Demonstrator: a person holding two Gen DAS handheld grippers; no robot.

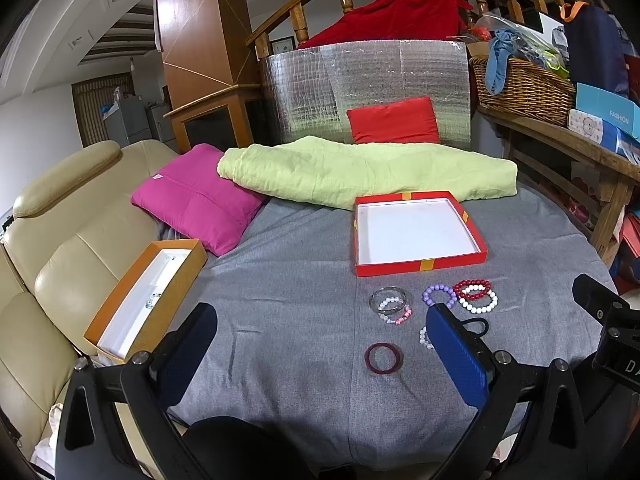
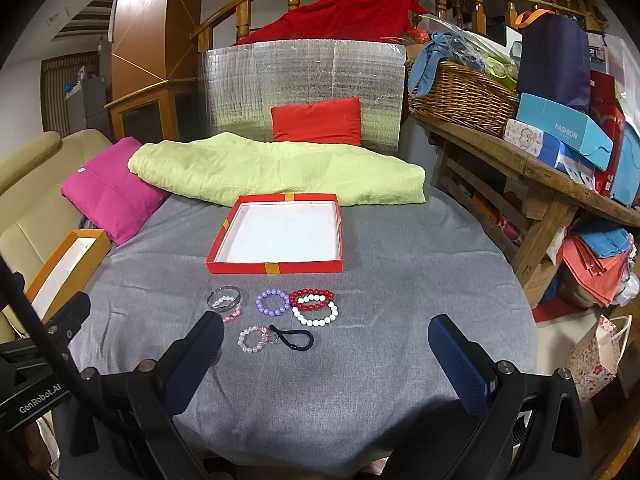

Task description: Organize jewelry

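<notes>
Both claws – left claw (image 1: 320,344), right claw (image 2: 326,340) – spread wide, empty; lower squarely over one bracelet (image 2: 273,303) – then red tray (image 2: 276,268)

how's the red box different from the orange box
The red box is wide, squarish and looks empty; the orange box is long, narrow and holds small jewelry. The red box sits mid-cloth; the orange box is at the left edge by the sofa. Both are open with white insides.

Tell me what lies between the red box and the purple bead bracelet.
Nothing: only bare gray cloth separates the red box from the purple bead bracelet. Both wrist views show this, the right most plainly.
</notes>
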